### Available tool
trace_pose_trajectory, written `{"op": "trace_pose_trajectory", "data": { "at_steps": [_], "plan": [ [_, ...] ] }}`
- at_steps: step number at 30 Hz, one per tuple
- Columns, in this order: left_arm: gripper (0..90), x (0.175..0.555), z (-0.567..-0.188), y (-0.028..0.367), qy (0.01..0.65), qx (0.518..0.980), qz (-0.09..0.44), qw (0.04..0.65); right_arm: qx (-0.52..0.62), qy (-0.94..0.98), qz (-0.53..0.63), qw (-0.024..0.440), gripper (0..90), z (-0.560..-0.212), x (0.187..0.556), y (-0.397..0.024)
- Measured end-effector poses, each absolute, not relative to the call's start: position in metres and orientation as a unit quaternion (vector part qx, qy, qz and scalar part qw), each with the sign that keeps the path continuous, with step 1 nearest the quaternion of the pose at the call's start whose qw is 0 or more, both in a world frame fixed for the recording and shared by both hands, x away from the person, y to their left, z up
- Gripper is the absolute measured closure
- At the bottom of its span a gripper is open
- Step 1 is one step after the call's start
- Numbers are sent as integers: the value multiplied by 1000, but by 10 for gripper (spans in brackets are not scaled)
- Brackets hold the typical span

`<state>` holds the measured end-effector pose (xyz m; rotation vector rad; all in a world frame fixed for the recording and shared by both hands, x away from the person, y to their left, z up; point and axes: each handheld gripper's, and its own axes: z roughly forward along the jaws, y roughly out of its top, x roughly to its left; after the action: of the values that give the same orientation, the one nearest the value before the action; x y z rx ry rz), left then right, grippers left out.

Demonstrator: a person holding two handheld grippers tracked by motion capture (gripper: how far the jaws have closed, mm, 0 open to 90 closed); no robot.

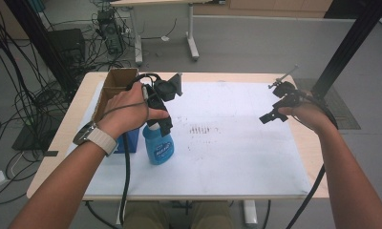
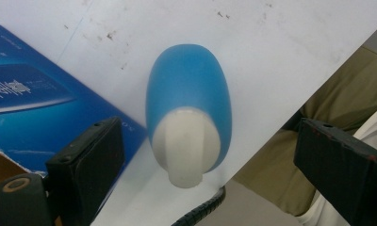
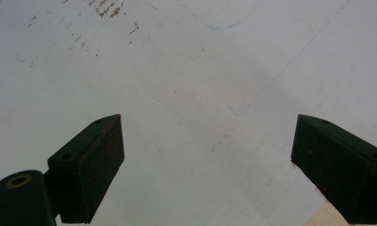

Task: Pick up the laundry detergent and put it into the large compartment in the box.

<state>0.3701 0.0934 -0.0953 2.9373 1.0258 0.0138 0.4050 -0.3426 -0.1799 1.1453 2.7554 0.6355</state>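
At nine o'clock on the white mat point(image 1: 237, 157), the left gripper point(image 2: 208, 157) hangs over the upright blue spray bottle point(image 2: 189, 108), jaws apart, untouching; right gripper point(image 3: 208, 162) at three o'clock, jaws apart.

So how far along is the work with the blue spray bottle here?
Early. Nothing looks done: the blue spray bottle stands upright on the white mat beside the blue box. In hand: the left hand-held gripper hangs over its white cap, jaws wide and apart from it. The right hand-held gripper is open over bare mat. Gripping and lifting remain.
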Motion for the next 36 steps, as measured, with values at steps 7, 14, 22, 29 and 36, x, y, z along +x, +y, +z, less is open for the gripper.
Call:
{"op": "trace_pose_trajectory", "data": {
  "at_steps": [7,14,22,29,36],
  "plan": [
    [98,372,-102,94,332,943,5,12,375,903,206,44,101,-180,406,-341],
    [98,373,-107,91,332,943,7,7,375,903,205,44,101,-180,406,-340],
    [99,374,-110,90,334,942,7,6,375,903,204,45,101,-180,406,-339],
    [99,374,-111,91,337,941,8,7,375,903,204,45,101,-180,406,-338],
    [99,374,-112,91,338,941,9,7,374,903,205,46,101,-180,406,-339]
  ]
}}
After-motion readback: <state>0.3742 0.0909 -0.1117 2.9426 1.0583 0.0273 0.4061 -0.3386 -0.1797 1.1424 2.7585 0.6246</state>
